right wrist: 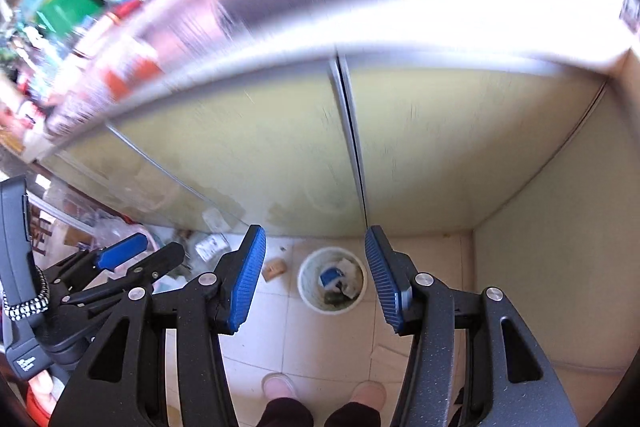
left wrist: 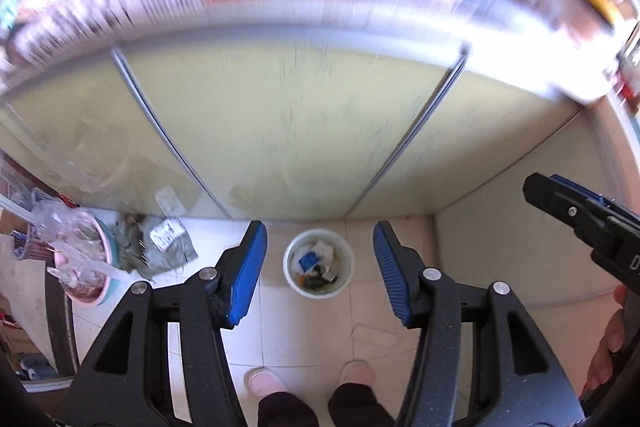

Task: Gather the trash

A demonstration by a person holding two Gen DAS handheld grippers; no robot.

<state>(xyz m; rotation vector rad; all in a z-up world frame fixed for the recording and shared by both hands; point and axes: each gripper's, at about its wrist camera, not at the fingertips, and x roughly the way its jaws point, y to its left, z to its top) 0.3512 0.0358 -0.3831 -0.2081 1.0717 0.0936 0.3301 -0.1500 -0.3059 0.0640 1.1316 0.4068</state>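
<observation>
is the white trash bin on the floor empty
No, the white trash bin already holds trash: a blue piece, crumpled white paper and some dark scraps show inside it in the left wrist view.

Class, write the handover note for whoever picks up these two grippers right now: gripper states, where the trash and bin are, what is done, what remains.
Left gripper: open, empty, above the bin.
Right gripper: open, empty, also over the bin.
White bin: on the tiled floor by the cabinet, already holding scraps.
Left to collect: brown scrap beside the bin; crumpled wrapper pile further left by the pink basin.
</observation>
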